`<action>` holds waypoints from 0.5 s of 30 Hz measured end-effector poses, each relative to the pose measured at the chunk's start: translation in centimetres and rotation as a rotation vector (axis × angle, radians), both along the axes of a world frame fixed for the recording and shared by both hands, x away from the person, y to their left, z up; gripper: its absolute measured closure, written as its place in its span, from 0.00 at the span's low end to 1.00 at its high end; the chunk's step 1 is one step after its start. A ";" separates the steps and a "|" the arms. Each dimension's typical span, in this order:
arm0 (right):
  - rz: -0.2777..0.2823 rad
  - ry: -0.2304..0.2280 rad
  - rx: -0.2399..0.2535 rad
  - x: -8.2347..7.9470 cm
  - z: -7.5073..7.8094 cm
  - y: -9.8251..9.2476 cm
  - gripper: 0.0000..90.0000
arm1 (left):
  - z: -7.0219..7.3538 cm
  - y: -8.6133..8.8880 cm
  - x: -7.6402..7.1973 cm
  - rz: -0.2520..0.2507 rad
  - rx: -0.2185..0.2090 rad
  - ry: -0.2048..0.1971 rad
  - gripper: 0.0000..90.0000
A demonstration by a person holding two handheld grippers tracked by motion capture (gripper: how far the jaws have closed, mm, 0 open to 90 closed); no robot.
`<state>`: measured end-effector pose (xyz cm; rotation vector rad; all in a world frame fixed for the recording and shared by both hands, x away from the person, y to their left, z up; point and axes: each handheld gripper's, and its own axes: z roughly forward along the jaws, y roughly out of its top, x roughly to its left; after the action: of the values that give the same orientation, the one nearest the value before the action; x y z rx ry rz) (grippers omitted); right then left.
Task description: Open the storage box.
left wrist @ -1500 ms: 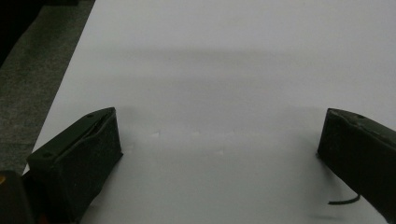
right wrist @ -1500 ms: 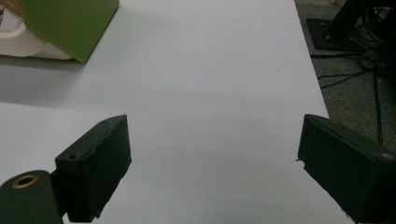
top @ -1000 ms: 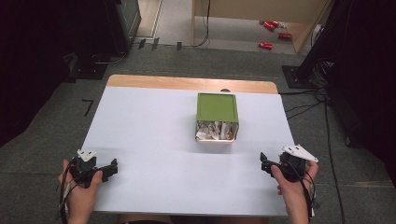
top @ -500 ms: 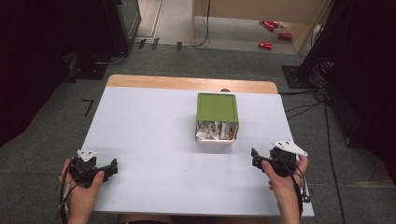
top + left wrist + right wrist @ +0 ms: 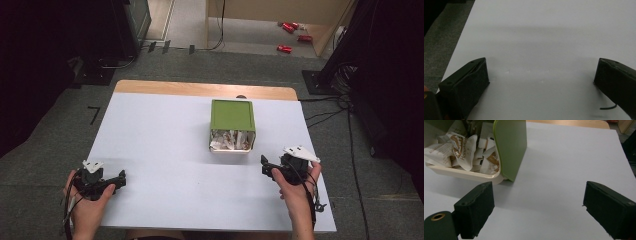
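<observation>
The right gripper (image 5: pixel 267 167), jaws spread and empty, was judged to be approaching the green box (image 5: pixel 232 116) of paper packets (image 5: pixel 465 150) far-centre; next, closing in, while the left gripper (image 5: pixel 117 179) waited spread near-left.

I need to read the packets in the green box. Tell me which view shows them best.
The right gripper view: the paper packets sit close, with print partly legible, in the green box. The high view shows them small and pale at the box's open end.
</observation>
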<state>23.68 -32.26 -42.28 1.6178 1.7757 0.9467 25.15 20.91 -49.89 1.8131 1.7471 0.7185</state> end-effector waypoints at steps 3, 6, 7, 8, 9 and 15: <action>0.012 -0.001 -0.001 0.3 0.0 0.6 0.11 | 0.0 0.0 0.0 0.000 0.000 -0.001 0.00; 0.016 -0.003 -0.002 0.4 0.1 0.9 0.11 | 0.0 0.0 0.0 0.000 -0.001 0.000 0.00; 0.017 0.000 -0.001 0.5 0.1 1.1 0.11 | 0.0 0.0 0.0 0.000 0.000 0.000 0.00; 0.021 -0.002 -0.002 0.5 0.1 1.2 0.11 | 0.0 0.0 0.0 0.000 0.000 0.000 0.00; 0.024 0.000 -0.003 0.7 0.1 1.5 0.11 | 0.0 0.0 0.0 0.000 0.000 0.000 0.00; 0.018 -0.007 -0.015 1.1 0.1 2.3 0.15 | 0.0 0.0 0.0 0.000 0.000 0.000 0.00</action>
<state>24.83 -29.99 -42.14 1.5900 1.7911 0.9438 25.16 20.91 -49.90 1.8129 1.7471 0.7182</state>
